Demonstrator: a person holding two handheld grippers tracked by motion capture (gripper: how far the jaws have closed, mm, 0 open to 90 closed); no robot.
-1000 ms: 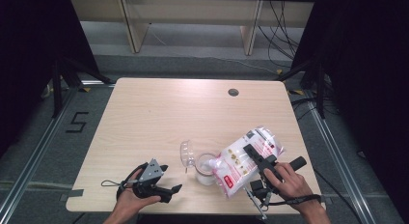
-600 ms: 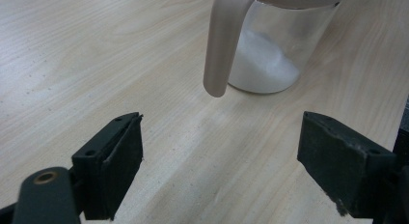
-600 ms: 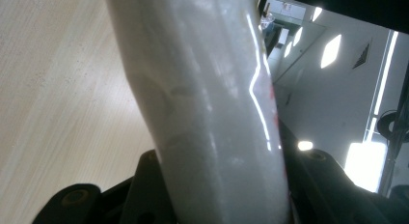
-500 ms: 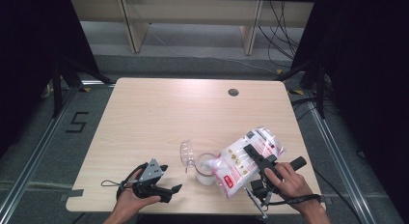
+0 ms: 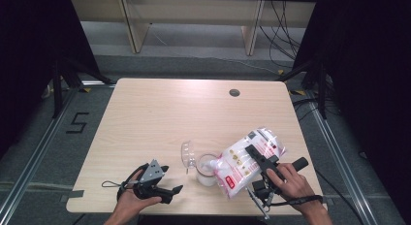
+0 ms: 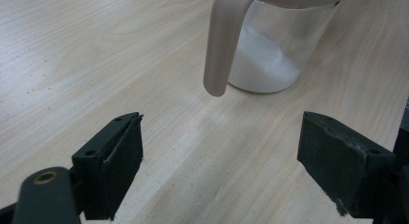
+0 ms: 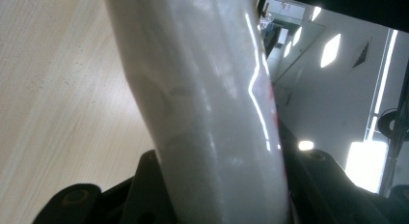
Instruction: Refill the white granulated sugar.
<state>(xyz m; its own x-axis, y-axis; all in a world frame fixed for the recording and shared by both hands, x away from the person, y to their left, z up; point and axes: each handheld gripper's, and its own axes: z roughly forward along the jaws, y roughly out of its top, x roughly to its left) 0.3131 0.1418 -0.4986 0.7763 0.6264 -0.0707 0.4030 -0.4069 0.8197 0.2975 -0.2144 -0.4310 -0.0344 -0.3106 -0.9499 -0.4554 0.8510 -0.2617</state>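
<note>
Bag point(image 5: 242, 162) of white powder, clamped in the right hand-held gripper point(image 5: 254, 157), leans down and leftward with its lower end over the mouth of a clear glass jar point(image 5: 207, 170) — the jar stands just left of that gripper, near the front edge of the pale wooden surface point(image 5: 184, 113). In the right gripper view the bag point(image 7: 207, 108) rises between the two black jaws, which press against its sides. White powder lies heaped in the jar's bottom, as the left gripper view shows point(image 6: 270, 55). The jar's hinged lid point(image 5: 188, 153) hangs open on the side away from the bag. The left hand-held gripper point(image 5: 167, 191) rests low on the surface, a little way left of the jar and pointed toward it — its jaws stand wide apart, with bare wood between them. A curved pale handle or clasp point(image 6: 223, 45) shows ahead of those jaws.
</note>
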